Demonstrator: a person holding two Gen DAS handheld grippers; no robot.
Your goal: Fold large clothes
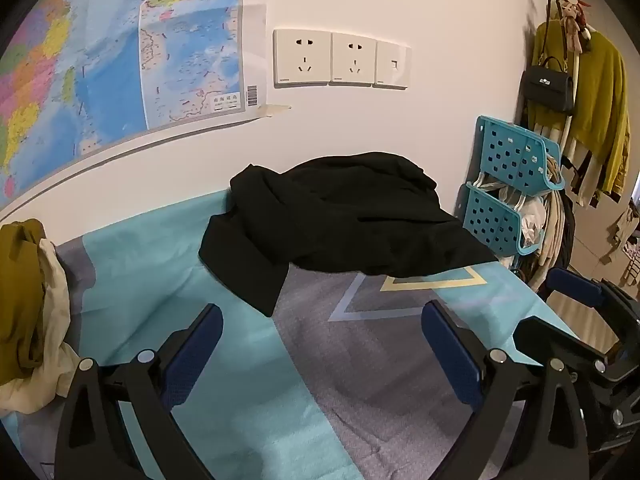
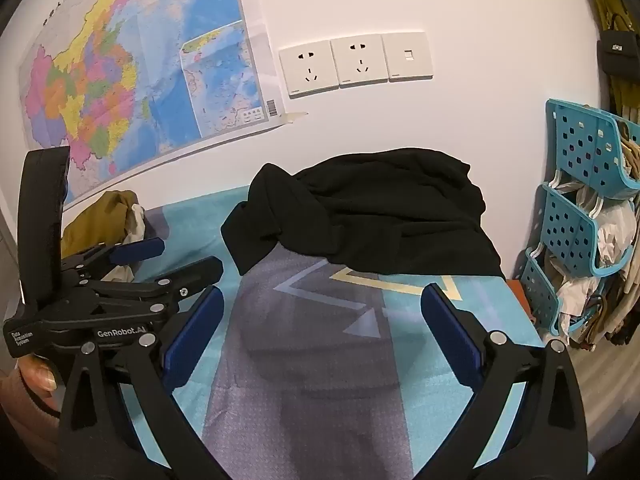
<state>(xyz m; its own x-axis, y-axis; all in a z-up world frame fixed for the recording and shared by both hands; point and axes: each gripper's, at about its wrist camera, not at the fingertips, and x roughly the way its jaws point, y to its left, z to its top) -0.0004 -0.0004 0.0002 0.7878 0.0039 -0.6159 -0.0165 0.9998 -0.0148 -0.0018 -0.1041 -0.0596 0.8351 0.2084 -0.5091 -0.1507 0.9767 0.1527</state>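
Both grippers spread wide and gripping nothing: left gripper (image 1: 322,332) tipped down over bare grey-and-teal tablecloth (image 1: 360,380), blue pads (image 1: 452,344) well apart; right gripper (image 2: 322,320) likewise splayed above the cloth, its pads (image 2: 196,328) clear of any fabric. Side by side, each one caught at the edge of the other's view, the left gripper's body with white lettering and a fingertip (image 2: 40,376) behind it at lower left of the right wrist view. Ahead of both, near but not touched, a black garment (image 1: 348,216) heaped unfolded at the far edge of the table against the white wall, one sleeve or flap trailing forward onto the cloth toward the left. At far left on the table, a crumpled olive and cream garment pile (image 1: 28,300). On the wall above, a coloured map (image 1: 120,48) and three white socket plates (image 1: 340,58). To the right, stacked teal perforated baskets (image 1: 512,184) stuffed with clothing, beside a mustard sweater (image 1: 600,104) and black handbag (image 1: 548,84) hanging.
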